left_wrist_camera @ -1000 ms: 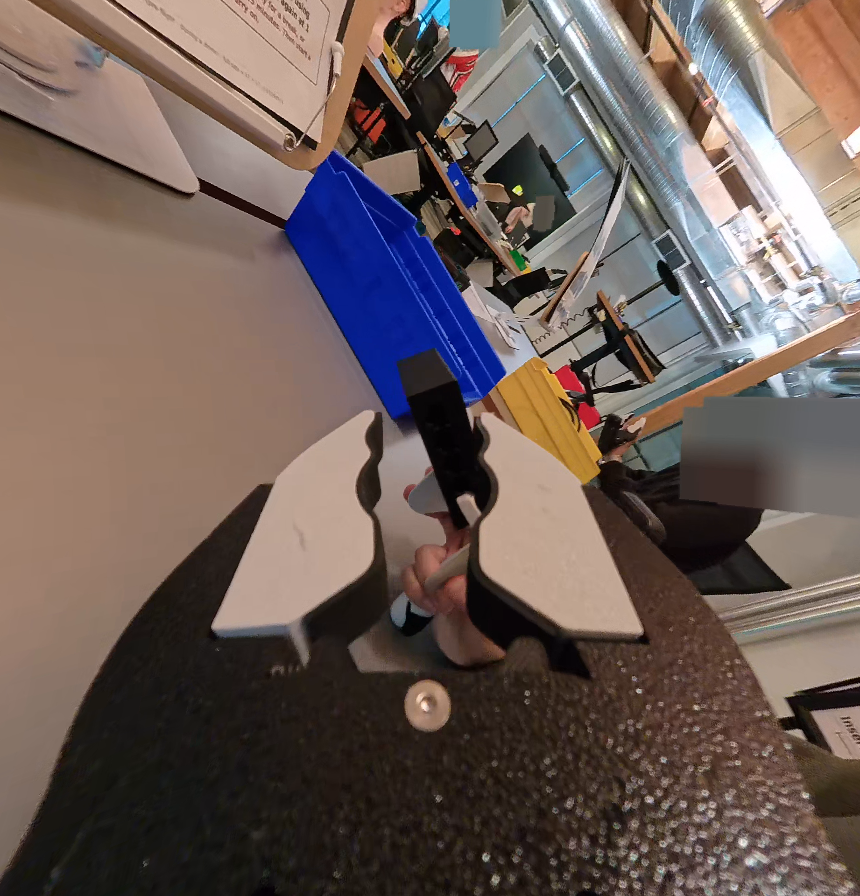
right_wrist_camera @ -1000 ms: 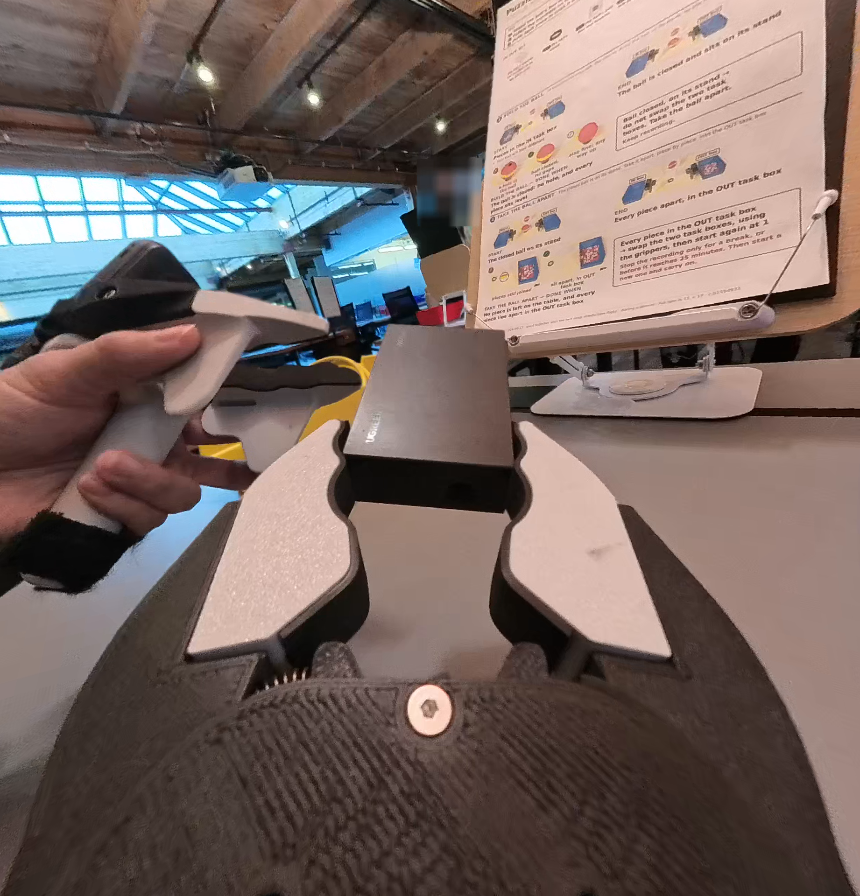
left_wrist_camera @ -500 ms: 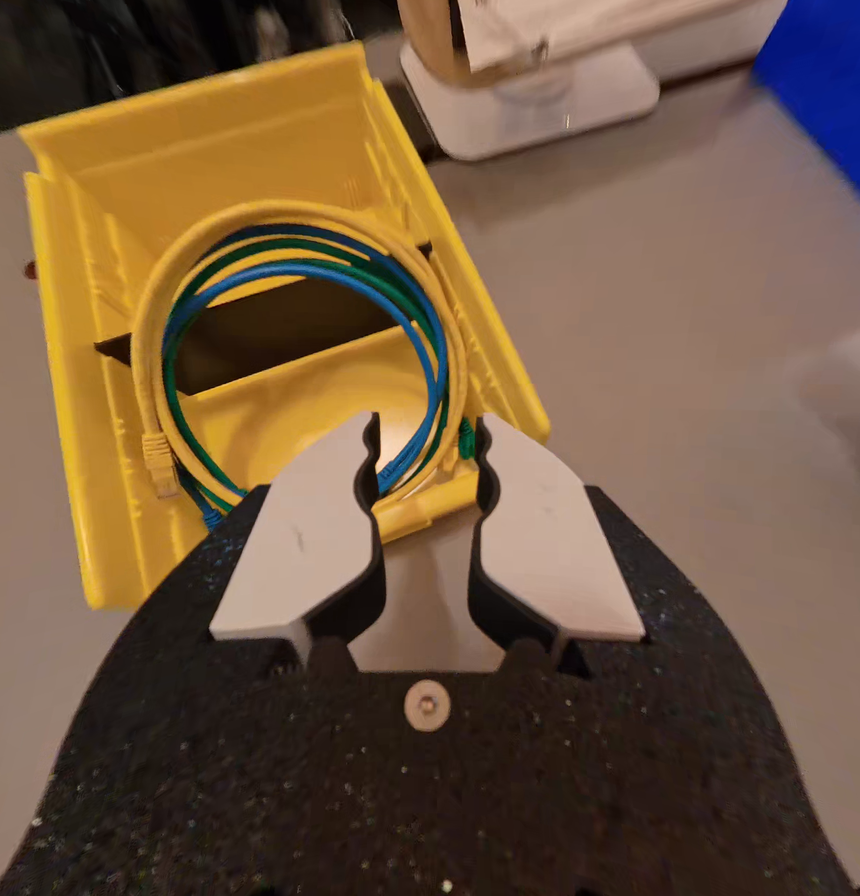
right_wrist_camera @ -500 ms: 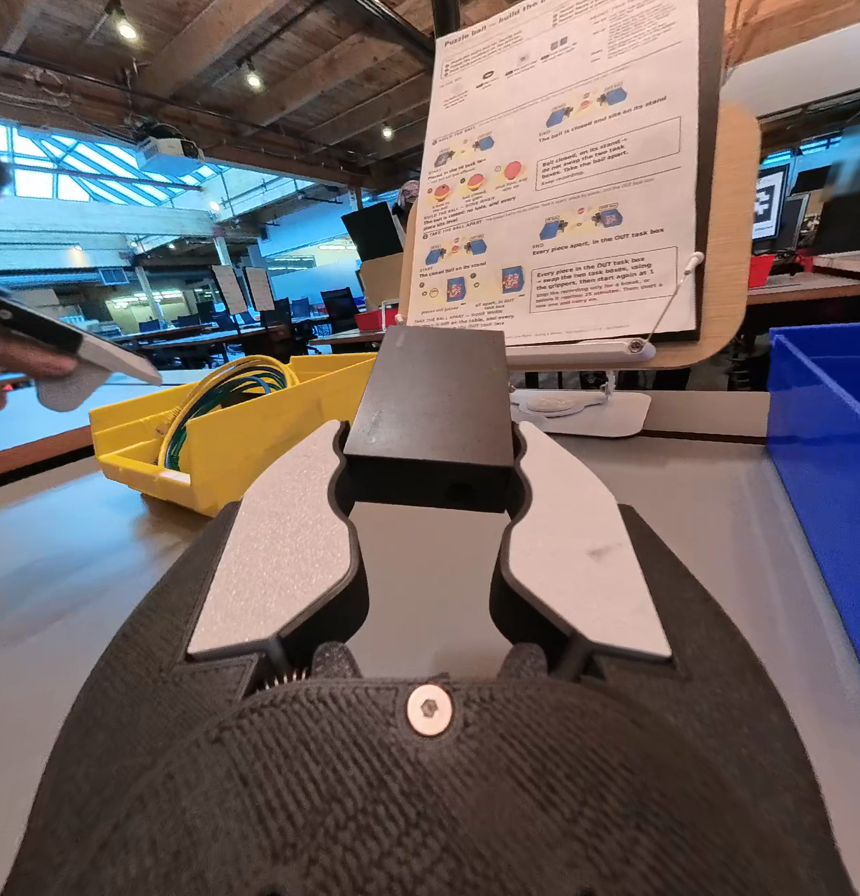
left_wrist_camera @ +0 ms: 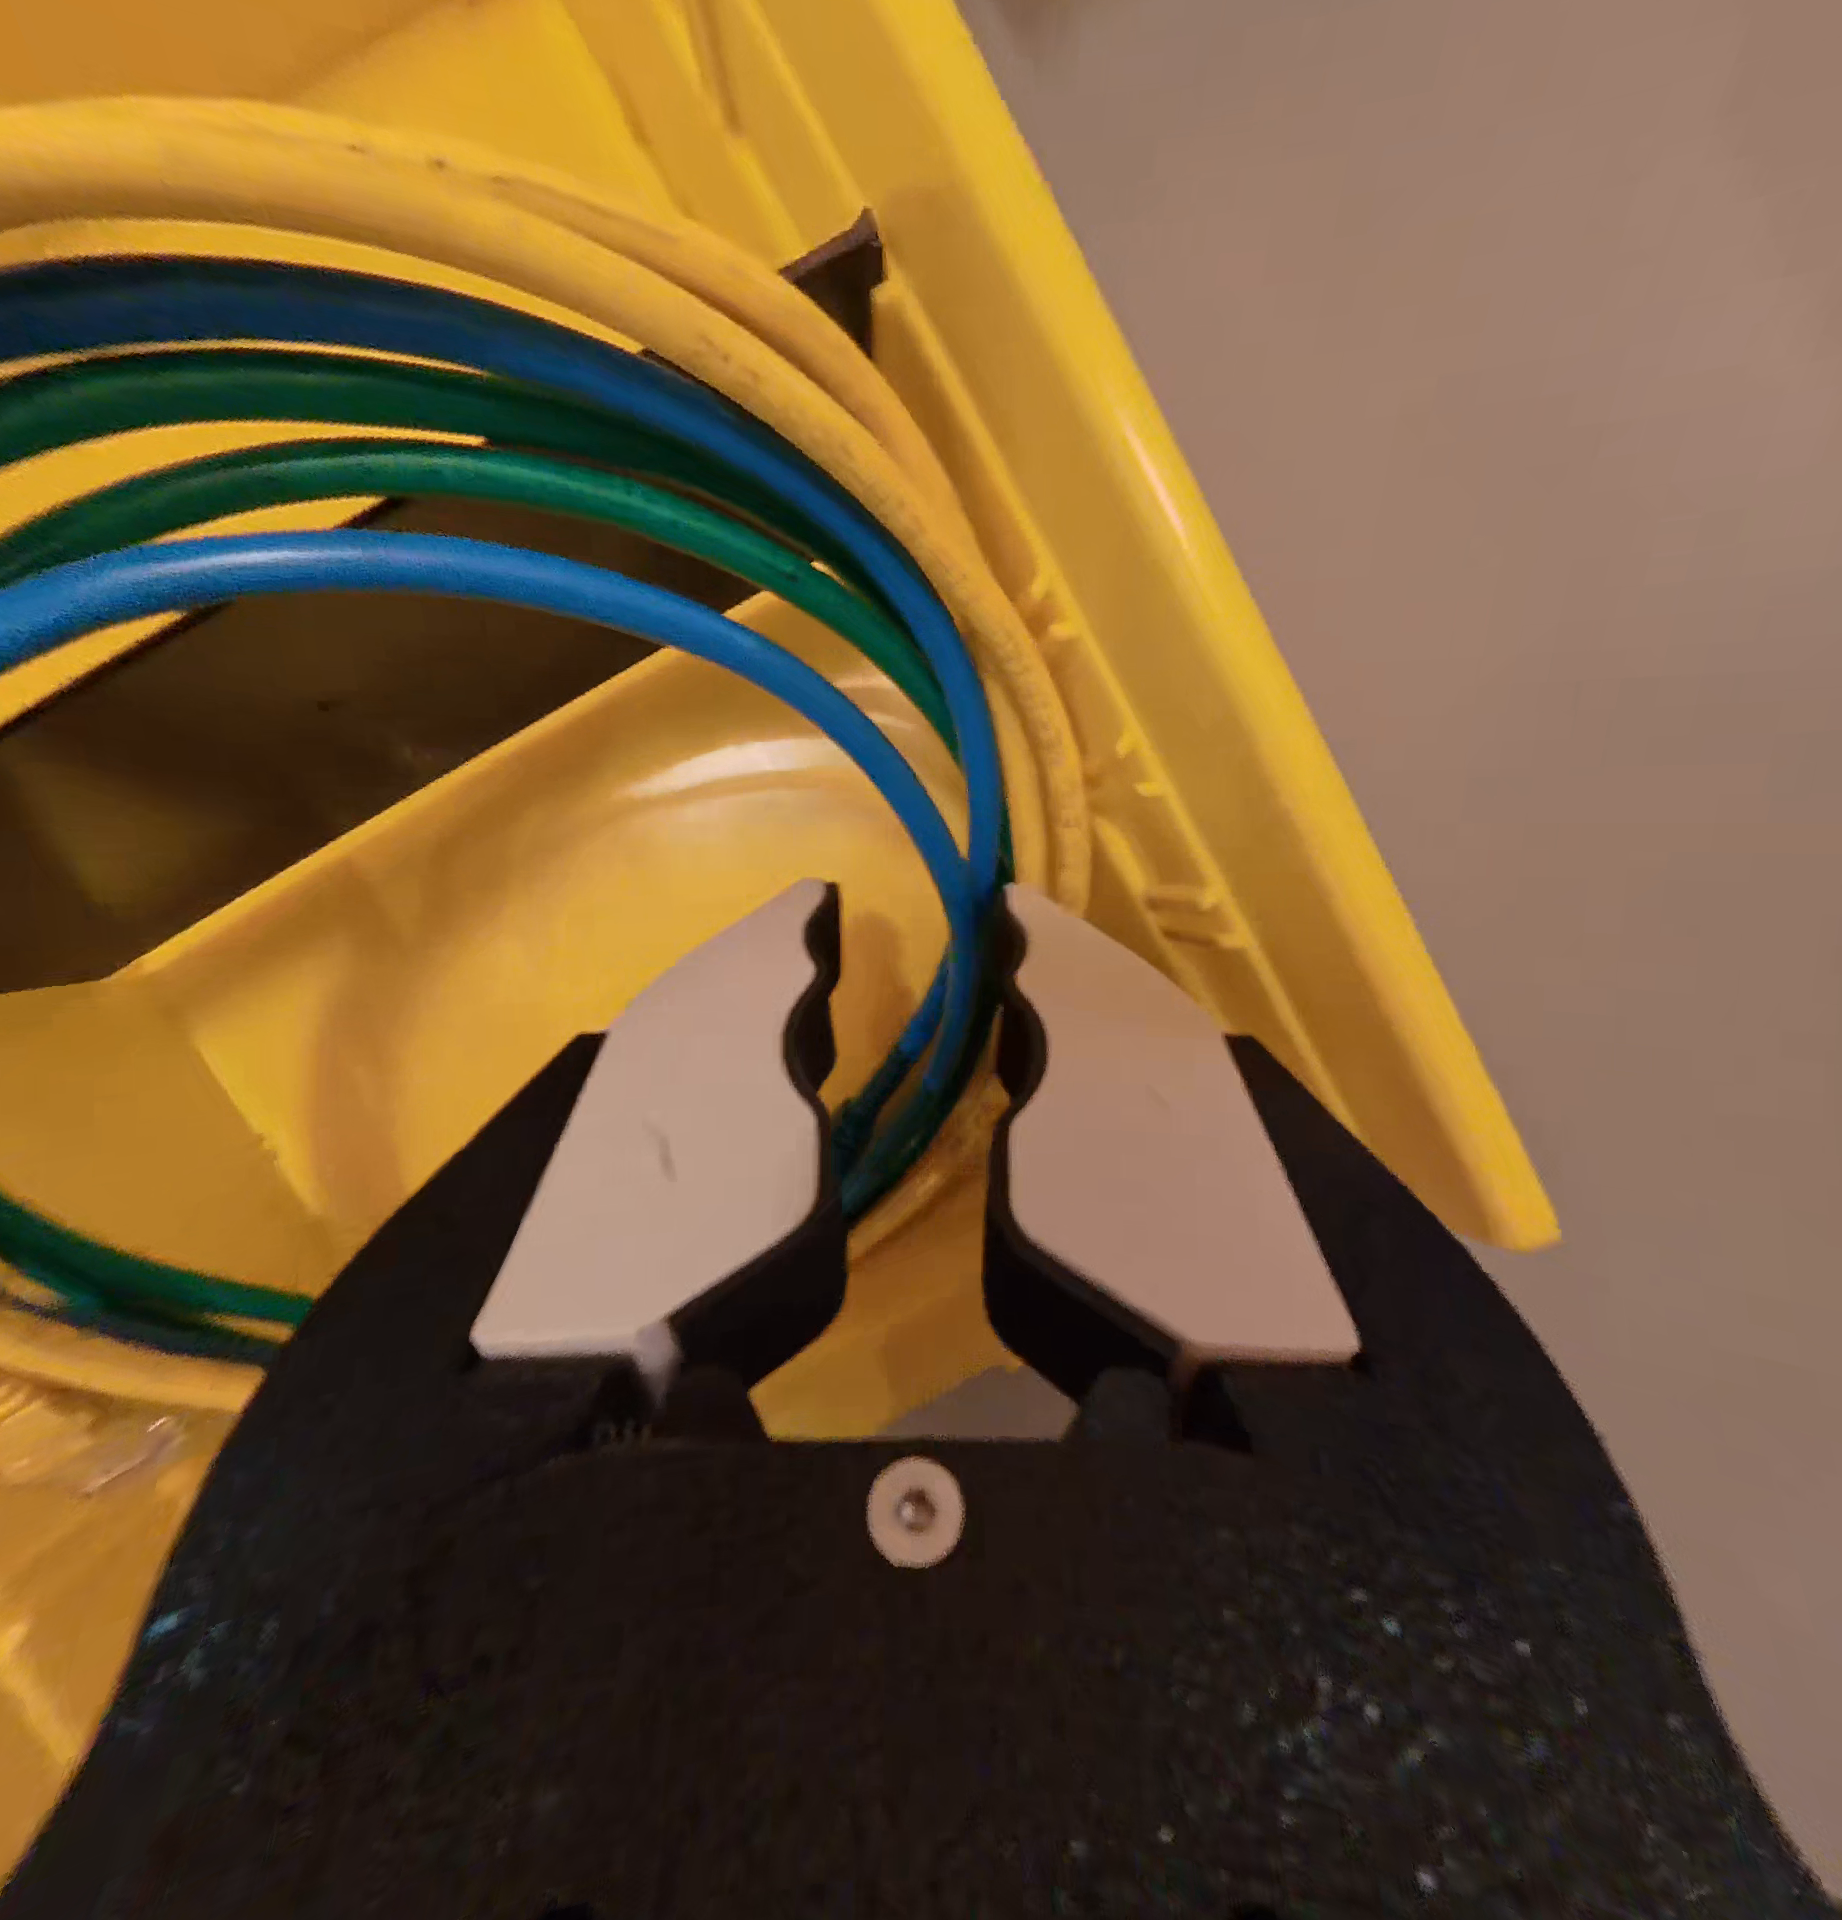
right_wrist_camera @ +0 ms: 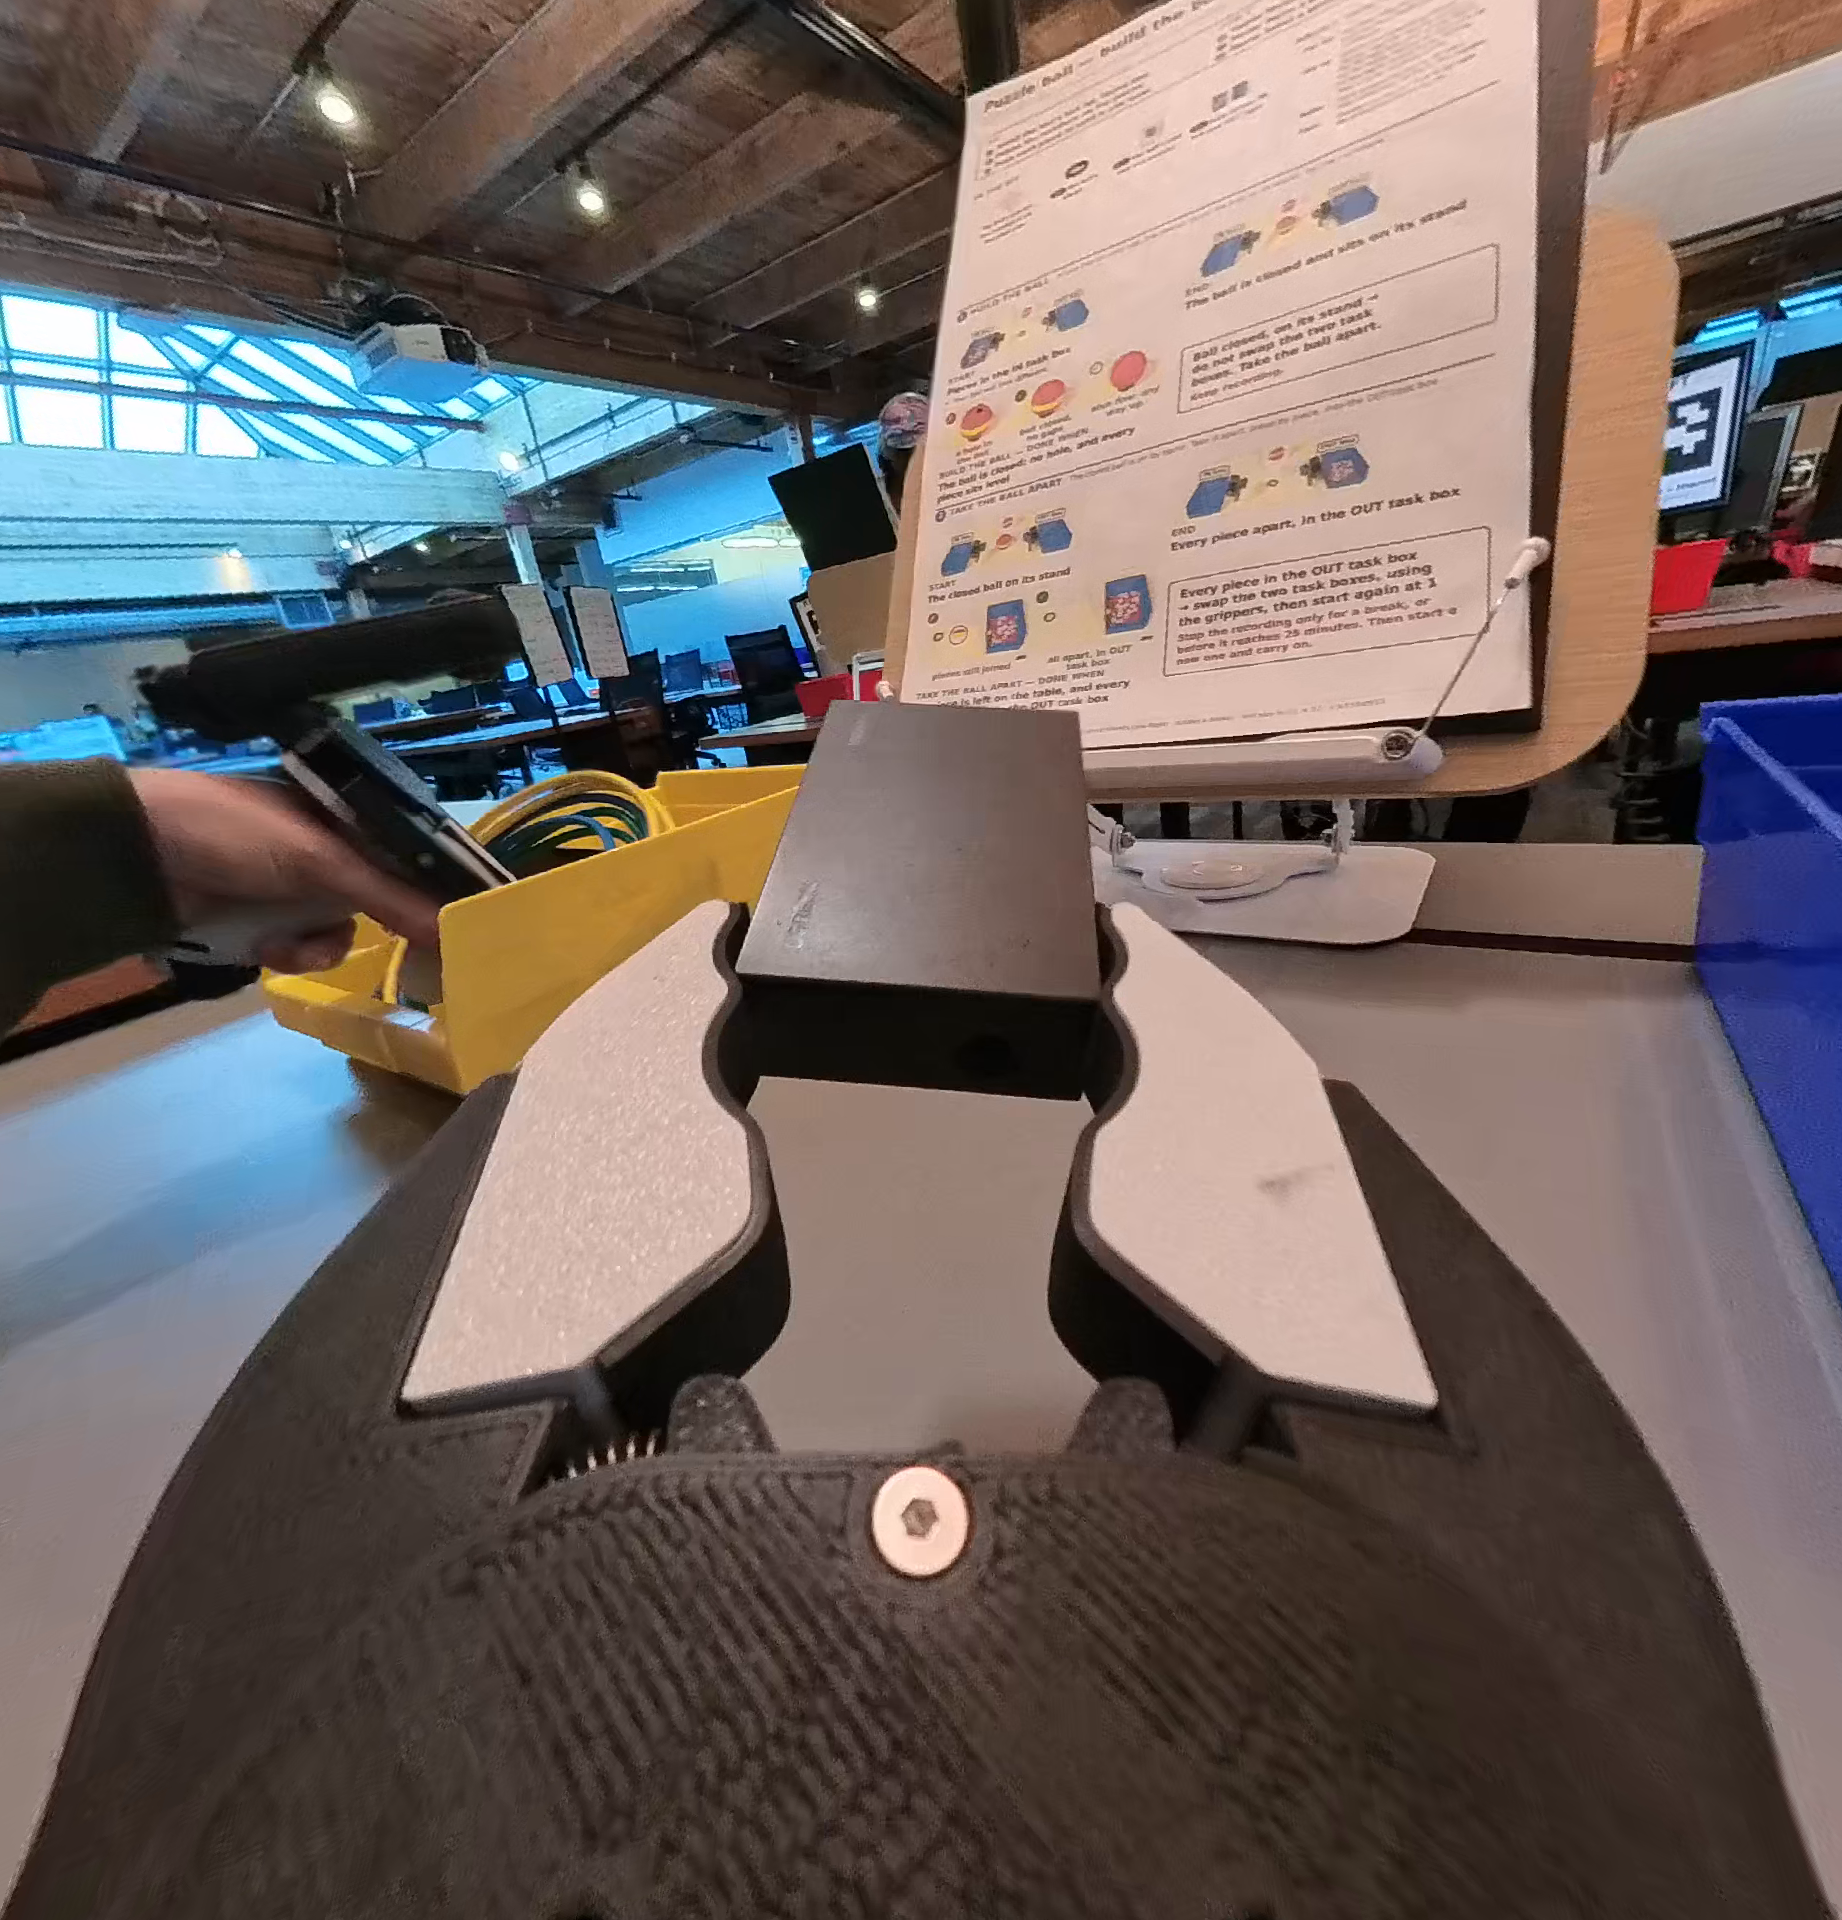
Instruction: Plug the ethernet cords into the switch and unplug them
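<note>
My right claw (right_wrist_camera: 917,997) is clenched on the switch (right_wrist_camera: 927,852), a smooth matte-black slab held between its grainy grey pads above the grey counter (right_wrist_camera: 1519,1122). At ten o'clock sits the glossy yellow bin (right_wrist_camera: 584,935). My left claw (left_wrist_camera: 917,997) reaches into that bin (left_wrist_camera: 1156,623), released, its scalloped fingers (left_wrist_camera: 688,1122) straddling round, coiled ethernet cords: blue (left_wrist_camera: 584,582), green (left_wrist_camera: 532,478), with a thicker yellow one (left_wrist_camera: 688,270) outermost.

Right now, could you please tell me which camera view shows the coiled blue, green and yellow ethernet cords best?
The left wrist view: the coiled ethernet cords fill it, each colour distinct, passing between the open left gripper. The right wrist view shows only the coil's top above the yellow plastic bin.
</note>
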{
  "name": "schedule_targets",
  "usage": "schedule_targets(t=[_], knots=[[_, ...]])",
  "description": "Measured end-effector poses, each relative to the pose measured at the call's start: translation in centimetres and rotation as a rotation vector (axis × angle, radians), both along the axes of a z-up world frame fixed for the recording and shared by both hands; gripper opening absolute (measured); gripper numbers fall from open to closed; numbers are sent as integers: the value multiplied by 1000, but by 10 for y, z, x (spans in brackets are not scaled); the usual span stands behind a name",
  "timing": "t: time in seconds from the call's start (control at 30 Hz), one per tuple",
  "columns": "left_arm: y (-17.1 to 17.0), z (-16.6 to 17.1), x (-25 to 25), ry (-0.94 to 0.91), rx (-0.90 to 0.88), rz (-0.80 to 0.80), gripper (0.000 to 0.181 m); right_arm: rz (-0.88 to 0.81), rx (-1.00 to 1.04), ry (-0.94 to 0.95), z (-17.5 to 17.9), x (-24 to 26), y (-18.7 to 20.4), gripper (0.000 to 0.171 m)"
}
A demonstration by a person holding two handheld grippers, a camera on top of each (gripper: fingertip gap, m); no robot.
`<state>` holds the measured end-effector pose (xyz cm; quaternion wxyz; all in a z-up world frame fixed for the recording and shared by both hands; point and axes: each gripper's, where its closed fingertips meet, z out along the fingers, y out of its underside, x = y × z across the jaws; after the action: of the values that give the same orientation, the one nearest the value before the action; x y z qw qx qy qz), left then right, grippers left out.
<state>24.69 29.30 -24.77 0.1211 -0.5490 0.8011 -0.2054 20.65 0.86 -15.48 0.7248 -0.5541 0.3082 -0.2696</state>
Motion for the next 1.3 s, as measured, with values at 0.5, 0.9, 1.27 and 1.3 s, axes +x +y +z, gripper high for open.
schedule_targets(t=[0.5,0.9,1.27,1.3], knots=[[15,127,-15,-361,-343,154,6,18,-5,-16,1,-3,2,62],[6,127,-41,-290,-488,154,5,36,-4,-23,2,-5,3,62],[-29,200,-67,-478,-776,-141,6,45,-20,-32,2,-7,6,62],[-30,205,-70,-487,-813,-164,6,47,-19,-31,2,-7,6,62]])
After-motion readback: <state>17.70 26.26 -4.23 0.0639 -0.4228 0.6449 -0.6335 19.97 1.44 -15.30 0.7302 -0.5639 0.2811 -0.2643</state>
